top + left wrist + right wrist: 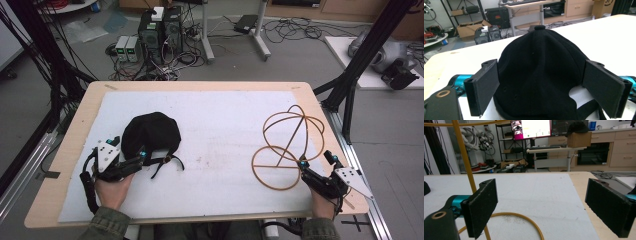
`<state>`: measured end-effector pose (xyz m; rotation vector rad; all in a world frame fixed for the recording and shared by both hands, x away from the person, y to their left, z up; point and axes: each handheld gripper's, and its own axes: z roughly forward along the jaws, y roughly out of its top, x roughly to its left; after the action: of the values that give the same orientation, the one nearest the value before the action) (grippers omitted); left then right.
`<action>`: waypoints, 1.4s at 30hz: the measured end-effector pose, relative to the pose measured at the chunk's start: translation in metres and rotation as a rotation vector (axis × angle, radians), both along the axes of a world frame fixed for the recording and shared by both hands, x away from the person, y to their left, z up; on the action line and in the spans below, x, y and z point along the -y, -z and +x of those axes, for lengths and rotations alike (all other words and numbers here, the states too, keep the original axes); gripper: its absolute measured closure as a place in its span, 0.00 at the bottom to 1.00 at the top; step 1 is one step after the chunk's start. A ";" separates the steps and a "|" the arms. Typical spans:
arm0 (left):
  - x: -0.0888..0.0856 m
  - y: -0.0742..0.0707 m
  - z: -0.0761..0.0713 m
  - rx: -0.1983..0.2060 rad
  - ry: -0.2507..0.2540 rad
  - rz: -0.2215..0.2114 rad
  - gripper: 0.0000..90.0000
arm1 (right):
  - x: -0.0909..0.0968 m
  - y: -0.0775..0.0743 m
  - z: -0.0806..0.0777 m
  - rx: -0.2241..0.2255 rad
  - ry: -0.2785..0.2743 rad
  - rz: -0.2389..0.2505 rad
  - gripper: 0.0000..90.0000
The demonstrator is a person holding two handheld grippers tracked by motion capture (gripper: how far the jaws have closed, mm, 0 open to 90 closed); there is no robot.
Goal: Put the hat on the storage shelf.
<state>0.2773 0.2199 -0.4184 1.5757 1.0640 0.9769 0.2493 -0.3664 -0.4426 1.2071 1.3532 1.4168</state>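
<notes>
**Black cap and wire stand on the padded table**

A wooden table [75,130] stood in a cluttered lab, most of its top covered by a white mat [220,130], with computer towers [160,30] and loose cables on the floor beyond its far edge. No container sat on the mat.

Taking the mat as landmark, a black cap [150,132] lay on its left half, a soft, rounded fabric dome with a small button on top and thin black straps [167,162] trailing toward the near edge. On the mat's right half stood a wire stand [287,145], thin yellowish hoops rising from a flat ring at its base.

The left gripper [143,156] lay low near the mat's near-left part, held in the person's left hand [112,190] with the forearm entering from the near edge. Its jaws were spread wide on either side of the cap's near rim, not pressing it. The right gripper [315,161] sat at the mat's near-right corner, angled toward the stand's base ring; its jaws were also released, one beside the stand's upright rod, holding nothing.
</notes>
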 end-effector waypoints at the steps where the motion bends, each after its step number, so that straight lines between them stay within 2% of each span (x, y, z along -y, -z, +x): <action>1: 0.001 0.000 0.001 -0.002 0.002 0.001 0.16 | 0.000 0.000 0.000 0.000 0.000 0.000 0.11; 6: 0.006 -0.002 0.008 -0.007 -0.008 -0.010 0.16 | -0.001 0.000 0.000 0.001 -0.001 0.005 0.11; 10: 0.008 -0.001 0.014 -0.027 -0.014 -0.026 0.16 | -0.002 0.000 0.001 0.004 -0.003 -0.001 0.11; 13: 0.008 0.003 0.022 -0.060 -0.022 -0.047 0.16 | -0.002 0.000 0.002 0.001 -0.004 0.000 0.11; 16: 0.009 0.003 0.023 -0.059 -0.028 -0.055 0.16 | -0.003 0.000 0.002 0.001 -0.005 0.003 0.11; 17: 0.009 0.003 0.025 -0.062 -0.031 -0.046 0.16 | -0.003 0.000 0.002 0.000 -0.007 0.004 0.11; 25: 0.009 0.005 0.029 -0.081 -0.036 -0.050 0.17 | -0.004 0.000 0.003 0.007 -0.012 -0.003 0.11; 29: 0.010 0.007 0.032 -0.099 -0.035 -0.034 0.17 | -0.004 -0.001 0.003 0.003 -0.013 0.001 0.11; 34: 0.010 0.009 0.035 -0.111 -0.043 -0.038 0.18 | -0.004 -0.001 0.004 0.007 -0.011 -0.001 0.11; 37: 0.009 0.010 0.036 -0.125 -0.045 -0.036 0.20 | -0.004 -0.001 0.004 0.007 -0.011 -0.001 0.11; 42: 0.009 0.011 0.037 -0.120 -0.044 -0.025 0.27 | -0.003 -0.001 0.005 0.017 -0.014 -0.009 0.11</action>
<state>0.3138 0.2104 -0.4291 1.6126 1.1939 0.9039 0.2538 -0.3630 -0.4419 1.1791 1.3569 1.4262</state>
